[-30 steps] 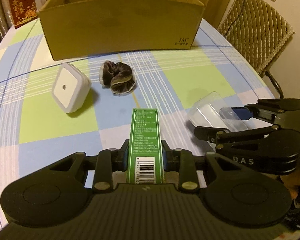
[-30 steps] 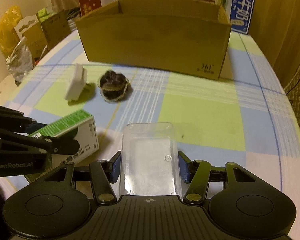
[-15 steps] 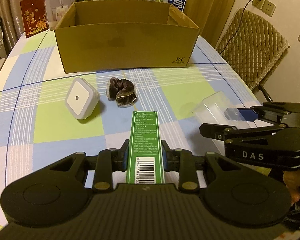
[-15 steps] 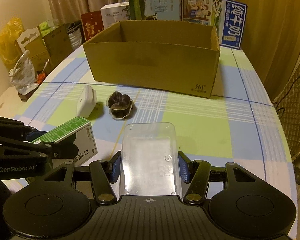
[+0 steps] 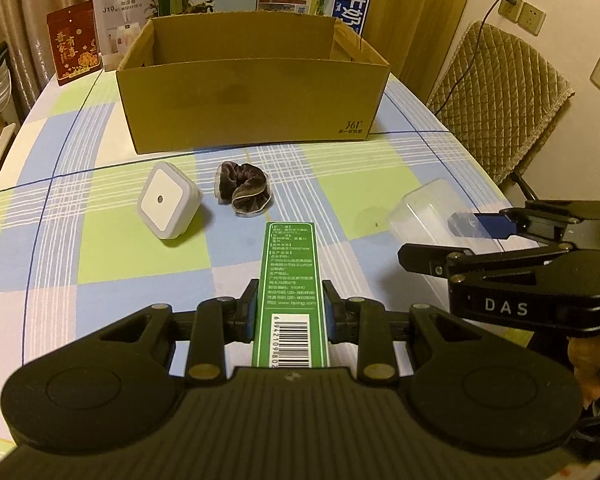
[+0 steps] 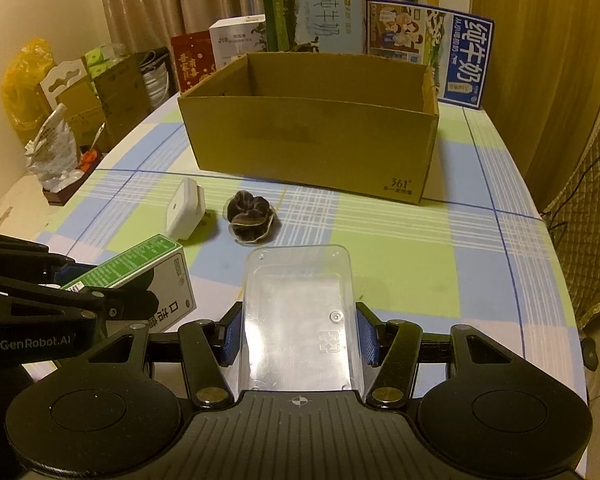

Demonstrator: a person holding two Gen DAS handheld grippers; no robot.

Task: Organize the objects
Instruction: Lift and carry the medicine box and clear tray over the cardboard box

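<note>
Left hand-held gripper (image 5: 290,316) is clamped on the green carton (image 5: 290,276), right hand-held gripper (image 6: 298,338) on the clear plastic tray (image 6: 298,312), both held above the desk (image 6: 400,264) short of the cardboard box (image 6: 312,136). This looks like the carrying step; next, each load needs to clear the box's near wall before release.

both tools (image 5: 290,316) (image 6: 298,338) lifted, carton (image 5: 290,280) and tray (image 6: 298,312) higher

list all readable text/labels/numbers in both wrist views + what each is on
"361°": cardboard box
"DAS": right hand-held gripper
"GenRobot.AI": left hand-held gripper
"J10": white carton behind the box
"纯牛奶": blue milk carton
Green box: barcode digits partly cut off, fine print too small.
Red packet: characters blurred.
</note>
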